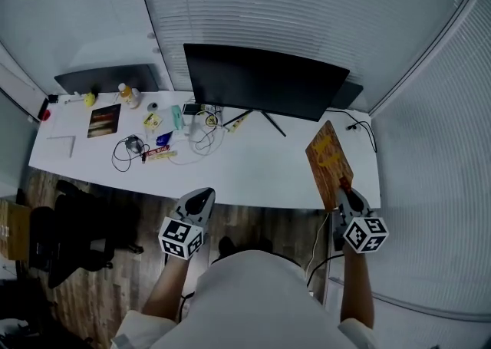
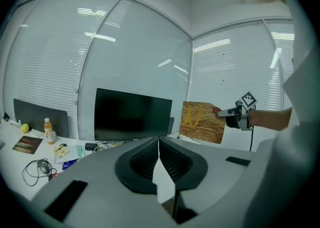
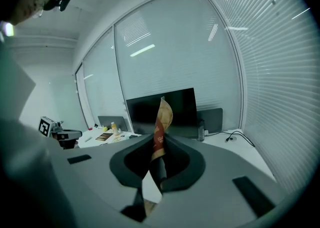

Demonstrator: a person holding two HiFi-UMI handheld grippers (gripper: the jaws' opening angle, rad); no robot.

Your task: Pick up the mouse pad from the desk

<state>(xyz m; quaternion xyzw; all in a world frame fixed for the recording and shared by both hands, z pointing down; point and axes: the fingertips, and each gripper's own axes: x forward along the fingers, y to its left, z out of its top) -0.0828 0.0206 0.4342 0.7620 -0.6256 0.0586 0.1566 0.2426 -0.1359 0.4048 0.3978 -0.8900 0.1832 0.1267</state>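
The mouse pad (image 1: 328,154), brown with a yellow print, hangs tilted above the right end of the white desk (image 1: 253,171). My right gripper (image 1: 344,186) is shut on its near edge. In the right gripper view the pad (image 3: 162,119) stands edge-on between the jaws of that gripper (image 3: 158,148). The left gripper view shows the pad (image 2: 202,122) lifted in front of the blinds. My left gripper (image 1: 202,200) hovers over the desk's front edge, shut with nothing in it, jaws meeting (image 2: 159,144).
A black monitor (image 1: 261,83) stands at the back centre. Left of it lie tangled cables (image 1: 130,146), small packets, a bottle (image 1: 126,94) and a dark booklet (image 1: 104,120). A black chair (image 1: 77,232) sits below the desk's left front. A cable (image 1: 360,126) trails at the right.
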